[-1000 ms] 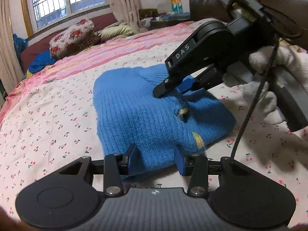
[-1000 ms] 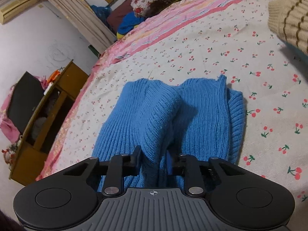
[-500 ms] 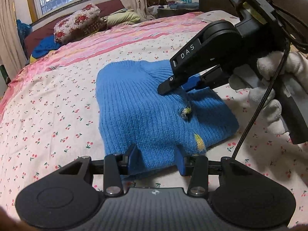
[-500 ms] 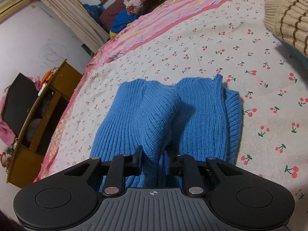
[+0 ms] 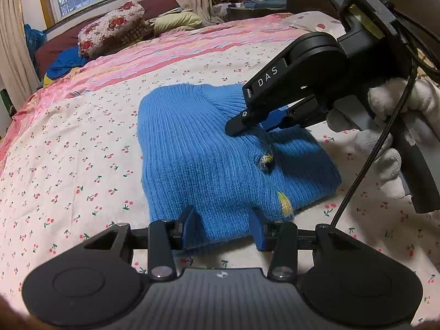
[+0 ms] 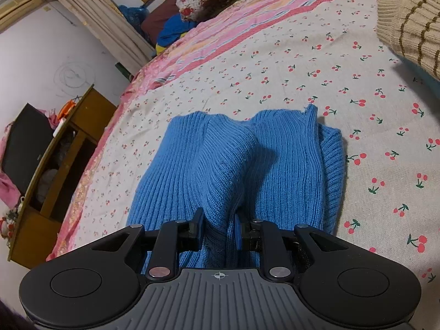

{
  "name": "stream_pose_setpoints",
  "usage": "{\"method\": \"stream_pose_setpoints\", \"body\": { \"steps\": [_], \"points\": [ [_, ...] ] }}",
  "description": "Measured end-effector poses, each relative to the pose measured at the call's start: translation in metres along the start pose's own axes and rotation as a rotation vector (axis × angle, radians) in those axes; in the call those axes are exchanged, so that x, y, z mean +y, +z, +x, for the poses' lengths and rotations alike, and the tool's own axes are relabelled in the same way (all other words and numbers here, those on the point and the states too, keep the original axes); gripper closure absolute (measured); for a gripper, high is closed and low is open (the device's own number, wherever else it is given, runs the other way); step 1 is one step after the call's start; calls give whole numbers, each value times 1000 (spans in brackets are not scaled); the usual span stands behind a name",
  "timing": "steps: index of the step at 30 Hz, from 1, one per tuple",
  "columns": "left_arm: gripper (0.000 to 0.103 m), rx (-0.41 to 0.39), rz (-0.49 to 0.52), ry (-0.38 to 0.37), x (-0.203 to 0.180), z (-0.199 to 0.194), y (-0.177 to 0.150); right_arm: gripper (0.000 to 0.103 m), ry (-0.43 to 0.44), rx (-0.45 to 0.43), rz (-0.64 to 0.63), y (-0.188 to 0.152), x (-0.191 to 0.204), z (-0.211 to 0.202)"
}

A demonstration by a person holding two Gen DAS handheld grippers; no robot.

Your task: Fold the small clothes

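- Blue ribbed knit sweater (image 5: 220, 159), small, lies folded into a rough block on the cherry-print cream bedsheet (image 5: 68, 170), mid-bed.
- Same sweater in the right wrist view (image 6: 247, 165): two rounded ribbed humps side by side with a shadowed crease between them; a flatter ribbed layer sticks out along its right edge.
- Left gripper (image 5: 222, 227): fingers set fairly wide, near hem of the sweater sits between them; blue pads (image 5: 257, 231) touch the knit on both sides. Looks like a loose grip on the hem, but real clamping is hard to confirm from this angle.
- Right gripper (image 6: 218, 227): fingers close together, pinched on a bunched ridge of the sweater's edge nearest that camera; fabric bulges up just ahead of the tips.
- In the left wrist view the right gripper (image 5: 247, 118) comes in from the right, tips down on the sweater's upper right part near the ribbed collar, black body marked DAS.
- White-gloved hand (image 5: 390, 126) holds that gripper's handle; black cable (image 5: 365, 165) hangs down in front of it.
- Two small yellowish embroidered spots (image 5: 265, 159) on the sweater's front, one mid, one near the hem.
- Pink striped band of bedding (image 5: 165, 52) beyond the sheet; floral red-and-cream pillow (image 5: 110, 31) at the headboard, under the window.
- Beige knit garment with brown stripes (image 6: 409, 27) on the sheet, well apart from the sweater, far right.
- Wooden cabinet (image 6: 55, 178) beside the bed, left.
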State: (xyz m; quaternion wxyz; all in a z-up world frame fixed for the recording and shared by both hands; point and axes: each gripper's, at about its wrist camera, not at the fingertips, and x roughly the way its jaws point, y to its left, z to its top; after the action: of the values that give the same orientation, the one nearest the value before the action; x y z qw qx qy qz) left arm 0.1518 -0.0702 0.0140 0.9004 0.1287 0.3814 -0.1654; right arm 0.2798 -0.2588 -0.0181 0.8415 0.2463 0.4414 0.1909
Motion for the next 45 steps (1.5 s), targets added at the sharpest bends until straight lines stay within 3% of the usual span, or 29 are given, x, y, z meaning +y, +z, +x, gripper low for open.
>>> {"method": "stream_pose_setpoints", "body": {
  "steps": [19,25,33,39,45],
  "points": [
    [53,-39,62,17,14,-20,-14,77,10,-9,-18,-3,1,-1],
    [53,-63,156,31,9,-25,-28,77,3,-2,-31,-2,2,-2],
    [52,-157,408,89,-41,-4,-34,76,10,10,-37,1,2,0],
    [52,-219,461,164,-48,8,-38,72,43,17,-32,4,-1,2],
    [52,-251,513,147,-50,-3,-55,68,87,22,-33,4,-7,-5]
  ]
}}
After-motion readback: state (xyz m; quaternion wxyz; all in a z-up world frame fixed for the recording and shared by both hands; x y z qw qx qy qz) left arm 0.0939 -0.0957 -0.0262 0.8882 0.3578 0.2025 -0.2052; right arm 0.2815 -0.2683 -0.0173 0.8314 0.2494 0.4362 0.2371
